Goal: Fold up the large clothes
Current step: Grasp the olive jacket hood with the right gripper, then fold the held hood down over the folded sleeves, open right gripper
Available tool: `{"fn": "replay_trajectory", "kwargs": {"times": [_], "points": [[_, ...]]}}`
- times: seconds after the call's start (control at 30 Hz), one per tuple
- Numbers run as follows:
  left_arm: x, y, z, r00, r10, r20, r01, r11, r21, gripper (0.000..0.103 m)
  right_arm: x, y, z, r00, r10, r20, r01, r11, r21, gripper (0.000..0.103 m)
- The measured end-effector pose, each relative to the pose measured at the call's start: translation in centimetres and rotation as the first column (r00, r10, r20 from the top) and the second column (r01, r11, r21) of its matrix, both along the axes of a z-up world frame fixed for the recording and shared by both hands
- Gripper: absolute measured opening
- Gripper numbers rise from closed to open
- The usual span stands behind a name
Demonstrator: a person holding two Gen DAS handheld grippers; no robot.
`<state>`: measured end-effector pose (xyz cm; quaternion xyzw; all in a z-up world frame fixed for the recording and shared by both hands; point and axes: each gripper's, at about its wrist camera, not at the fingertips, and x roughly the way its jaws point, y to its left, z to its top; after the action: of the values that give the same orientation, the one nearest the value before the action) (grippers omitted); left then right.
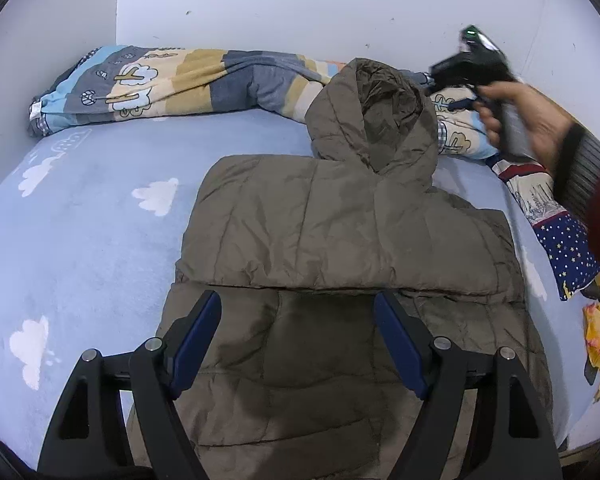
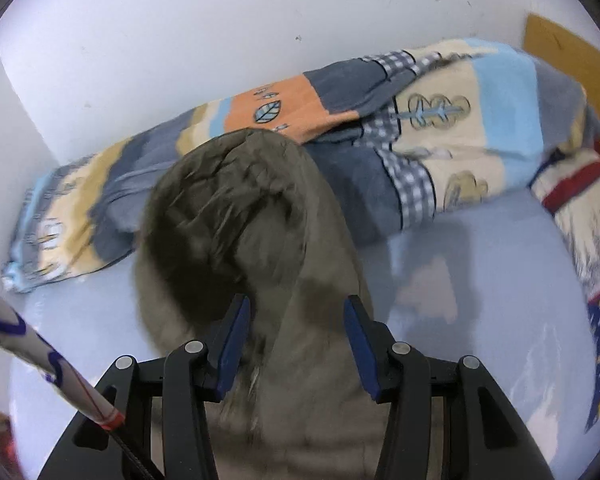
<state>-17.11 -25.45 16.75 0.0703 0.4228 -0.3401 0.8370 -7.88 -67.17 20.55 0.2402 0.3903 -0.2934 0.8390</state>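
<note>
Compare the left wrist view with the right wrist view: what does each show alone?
Left wrist only: the brown puffer jacket's folded body, the right hand holding its gripper, and the open left gripper.

Right wrist only: the open right gripper over the hood, and a white pole.

Both: the jacket's hood, the patchwork blanket, and the blue cloud-print sheet.

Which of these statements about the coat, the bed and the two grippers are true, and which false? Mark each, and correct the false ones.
1. The coat lies on a blue sheet printed with clouds. True.
2. The left gripper is shut on the coat. False: it is open above the coat.
3. The hood points toward the wall. True.
4. The right gripper is open over the hood. True.
5. The blanket covers the coat. False: it is bunched along the wall, behind the hood.
</note>
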Motion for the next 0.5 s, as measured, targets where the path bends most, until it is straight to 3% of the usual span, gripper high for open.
{"fn": "replay_trajectory", "kwargs": {"times": [0.2,0.23,0.27,0.37,0.5], "points": [[0.8,-0.5,-1.0,1.000,-0.006,0.003,0.006,1.000,0.016,0.078,4.5,-2.4,-2.2,0.993,-0.046,-0.104,0.030,0.988,-0.154,0.052],[0.9,-0.7,-1.2,1.000,-0.007,0.001,0.007,1.000,0.023,0.078,4.9,-2.7,-2.9,0.992,-0.042,-0.122,0.021,0.986,-0.164,0.039],[0.9,-0.9,-1.4,1.000,-0.006,-0.006,0.007,1.000,0.025,0.078,5.0,-3.0,-3.4,0.990,-0.038,-0.139,0.015,0.987,-0.162,0.010],[1.1,-1.0,-1.4,1.000,-0.011,-0.017,0.011,1.000,0.022,0.078,3.5,-2.4,-3.6,0.993,-0.024,-0.115,0.001,0.981,-0.192,0.007],[1.3,-0.7,-0.5,1.000,0.008,-0.005,-0.008,1.000,-0.009,0.078,-0.6,0.1,-0.9,1.000,0.024,-0.007,-0.025,0.975,-0.223,0.007]]}}
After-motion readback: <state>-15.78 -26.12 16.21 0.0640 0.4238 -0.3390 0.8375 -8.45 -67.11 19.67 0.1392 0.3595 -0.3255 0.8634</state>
